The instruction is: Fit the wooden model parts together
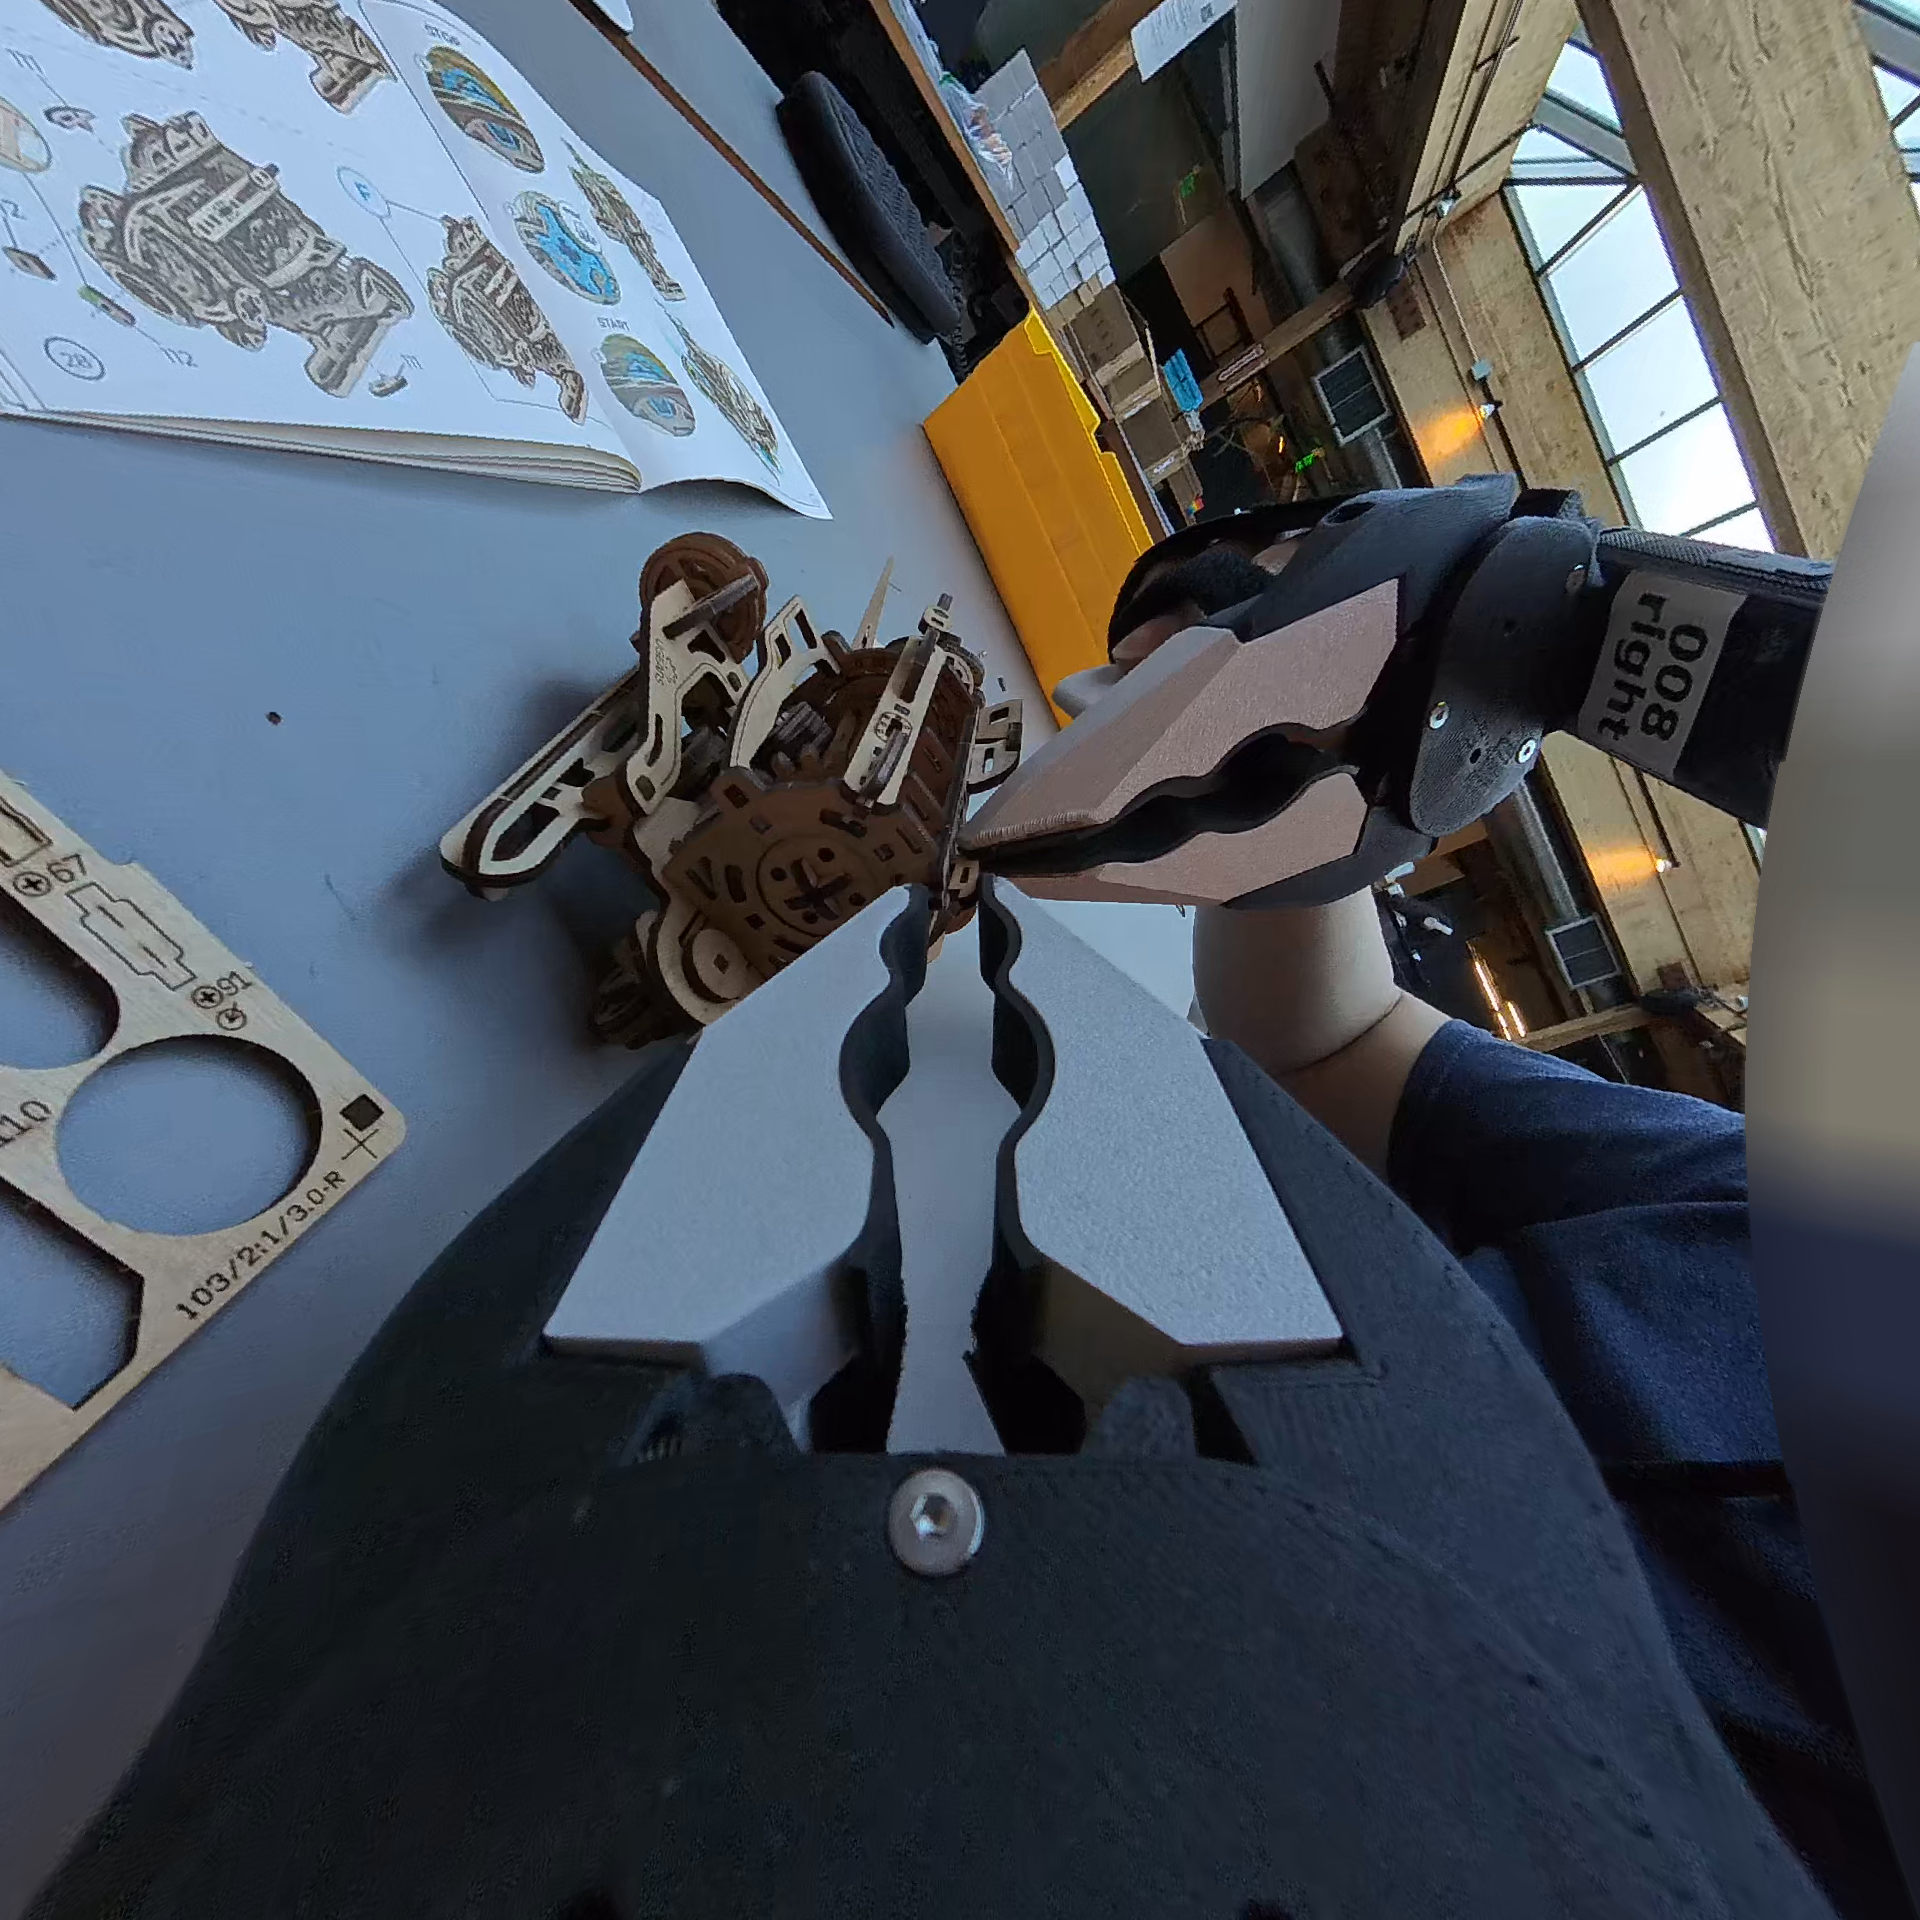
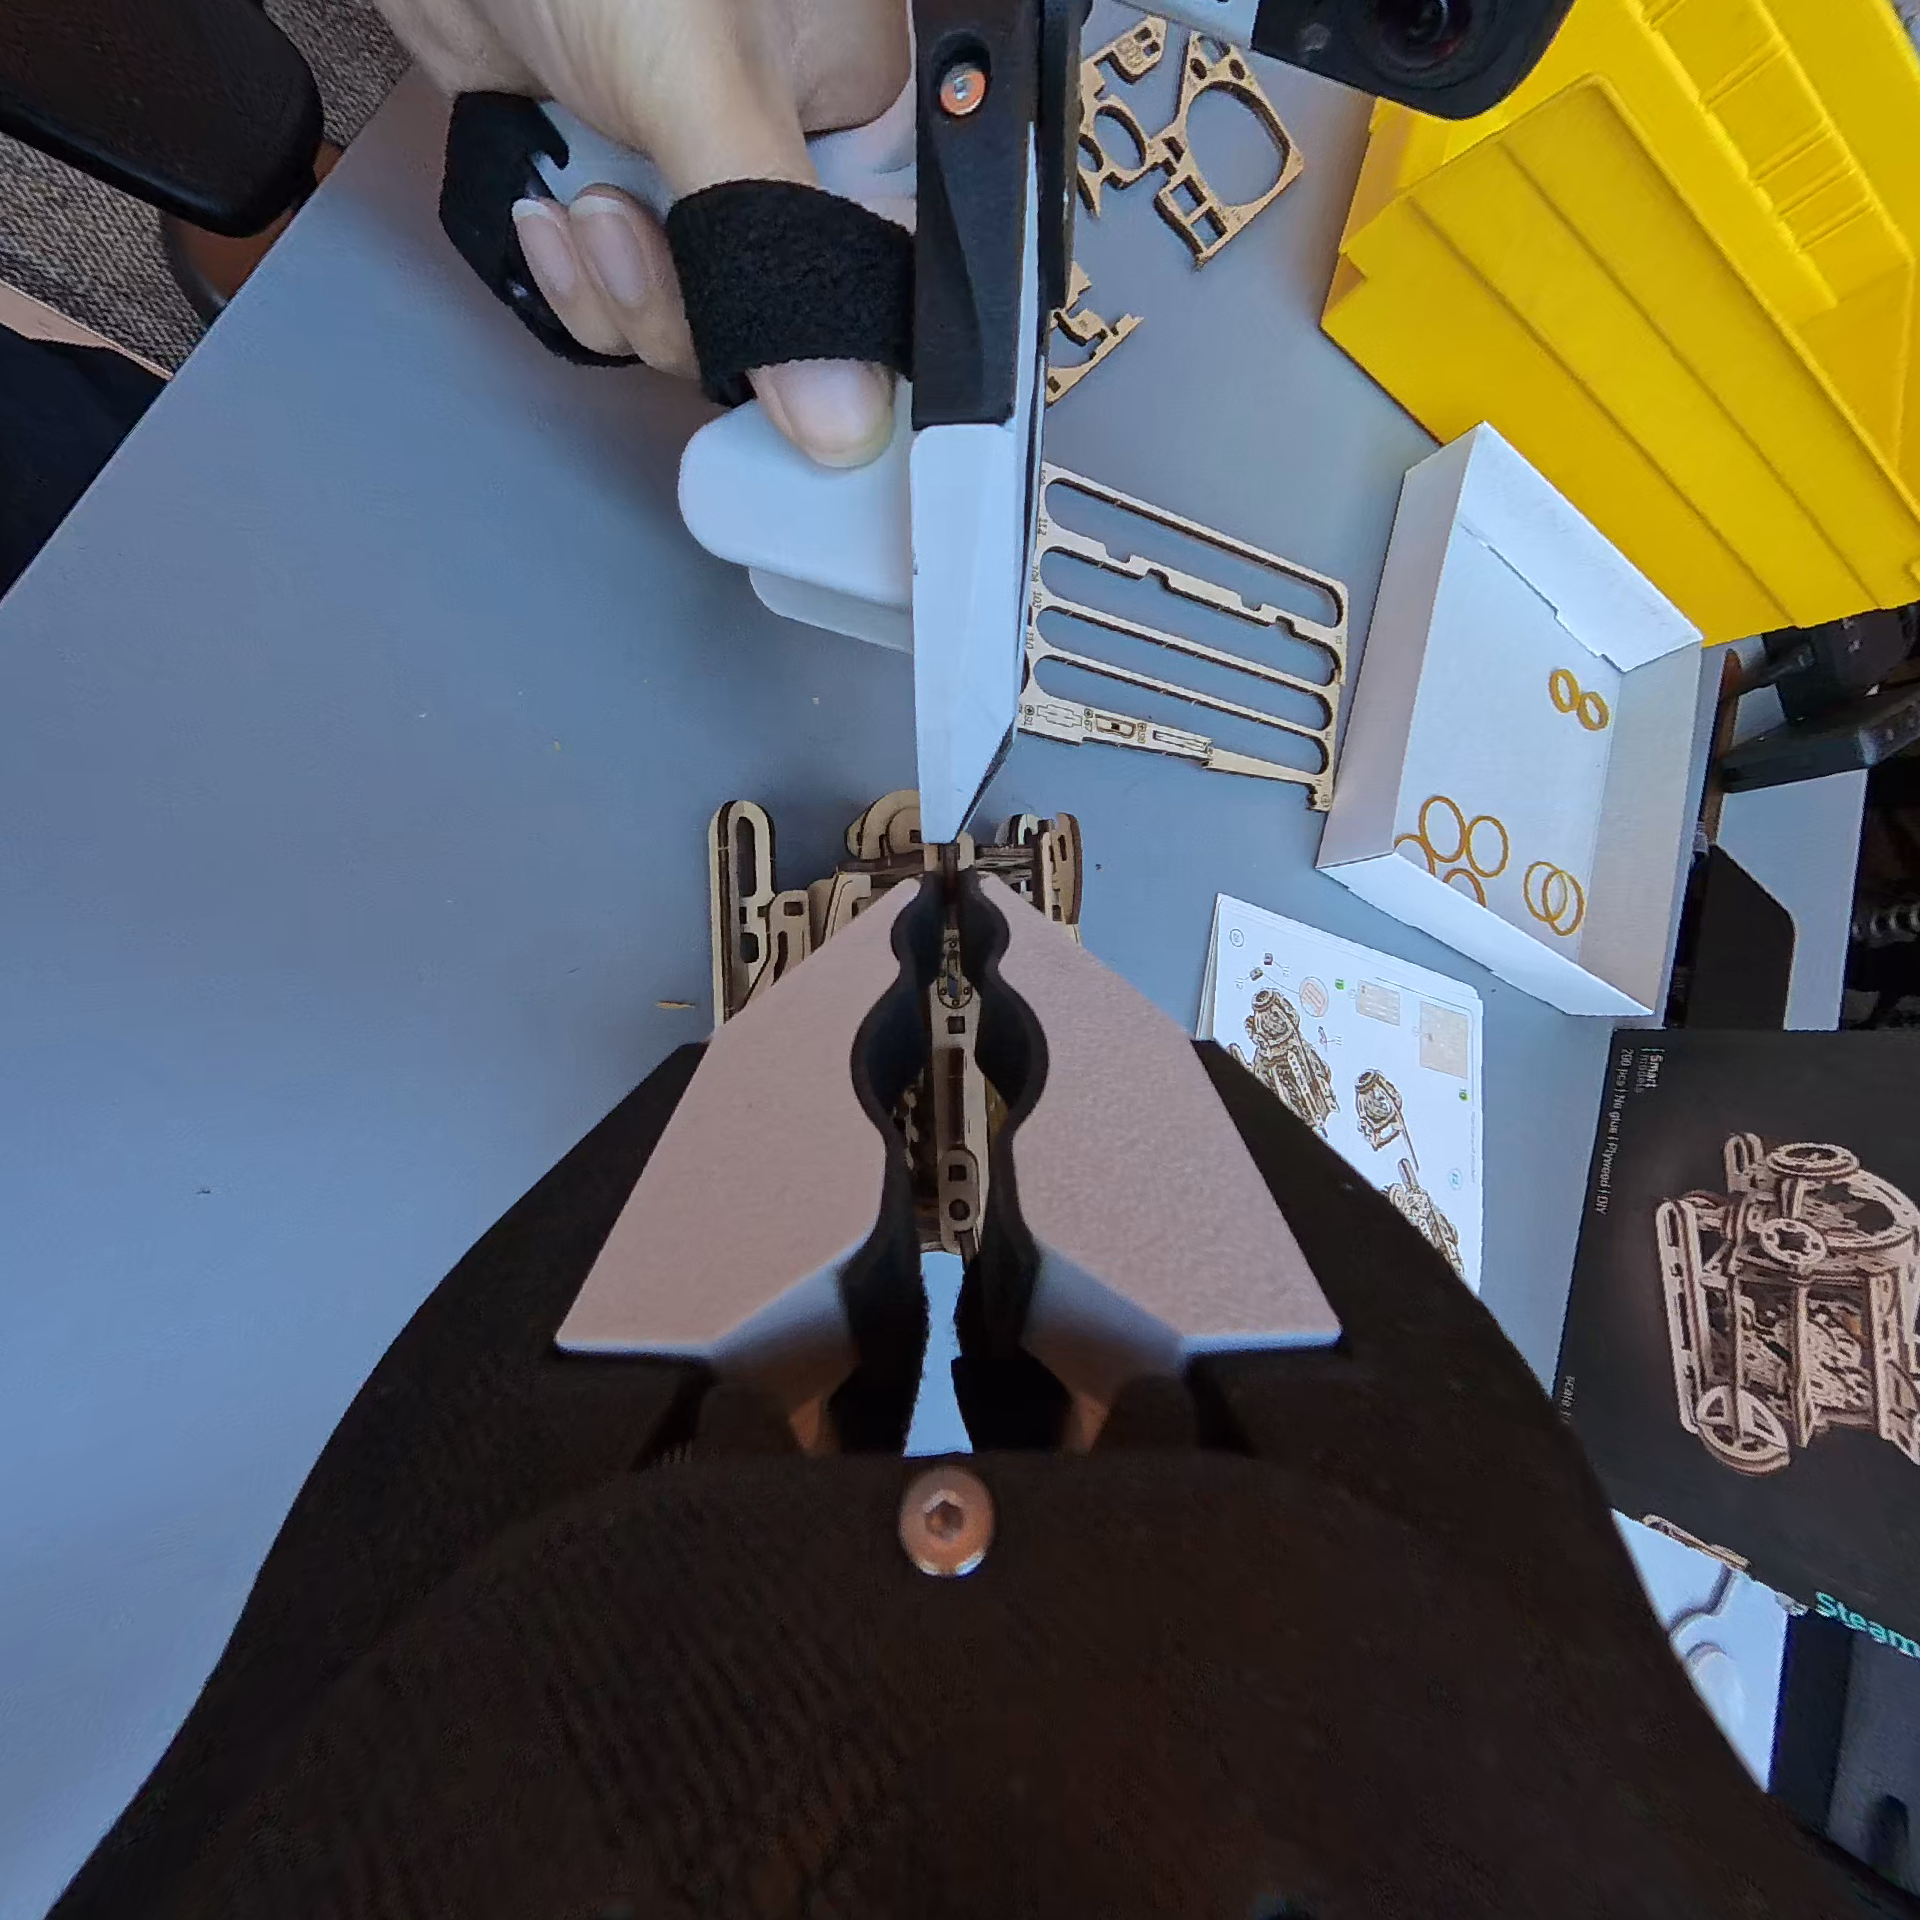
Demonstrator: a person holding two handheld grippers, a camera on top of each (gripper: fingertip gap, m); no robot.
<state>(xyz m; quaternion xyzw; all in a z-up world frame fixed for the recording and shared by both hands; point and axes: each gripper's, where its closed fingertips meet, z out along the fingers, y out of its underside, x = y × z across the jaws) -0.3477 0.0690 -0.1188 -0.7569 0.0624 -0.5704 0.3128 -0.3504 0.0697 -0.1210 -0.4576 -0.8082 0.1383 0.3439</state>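
The brown and tan wooden model lies on the grey table. My left gripper, with grey fingers, is nearly closed, pinching a thin dark plate at the model's near end. My right gripper, with copper fingers, comes in from the right, shut on the same thin edge just above. In the right wrist view my right gripper covers most of the model. Its tips nip the thin dark piece. The left gripper meets it from above, tip to tip.
An open instruction booklet lies at the back left, and a plywood sheet with cut-outs at the left. Right wrist view: another emptied sheet, a white box holding rubber bands, a yellow bin, a black box. Both grippers' tips are close together, under 4 cm apart.
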